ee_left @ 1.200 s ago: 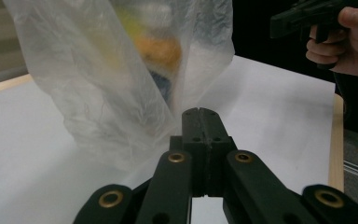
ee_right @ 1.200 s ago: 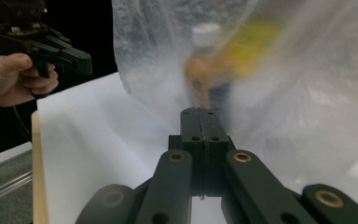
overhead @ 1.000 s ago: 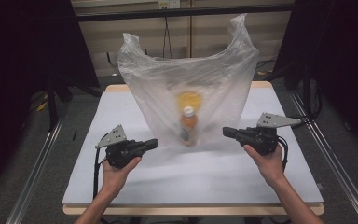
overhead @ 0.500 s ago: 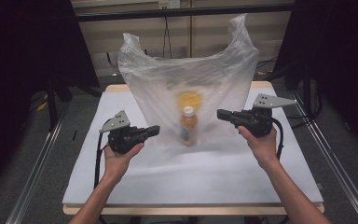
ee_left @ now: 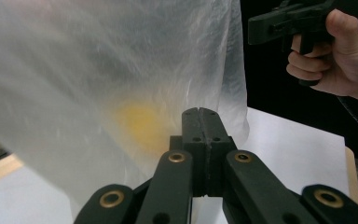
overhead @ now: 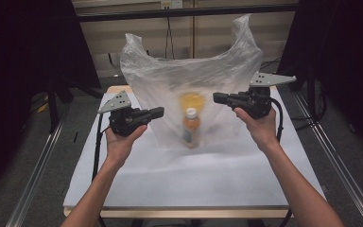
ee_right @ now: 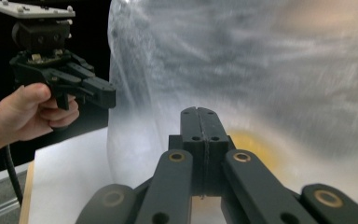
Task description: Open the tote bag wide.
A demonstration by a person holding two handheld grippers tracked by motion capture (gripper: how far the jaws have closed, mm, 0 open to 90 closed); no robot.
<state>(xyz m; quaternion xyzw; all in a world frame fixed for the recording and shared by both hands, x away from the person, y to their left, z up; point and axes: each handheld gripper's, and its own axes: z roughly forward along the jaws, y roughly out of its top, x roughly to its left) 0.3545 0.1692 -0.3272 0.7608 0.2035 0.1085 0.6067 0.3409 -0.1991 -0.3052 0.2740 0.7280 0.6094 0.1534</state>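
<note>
Bag (overhead: pixel 189 85) stands unmoved; both grippers, jaws shut, have risen.

Left claw (overhead: pixel 158 111) and right claw (overhead: pixel 217 98) held level, jaws closed and empty, pointing inward.

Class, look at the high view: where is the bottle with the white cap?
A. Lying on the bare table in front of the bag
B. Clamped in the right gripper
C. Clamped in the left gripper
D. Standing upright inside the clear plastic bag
D: the bottle stands upright, seen through the film of the clear plastic bag, between both shut grippers.
</note>
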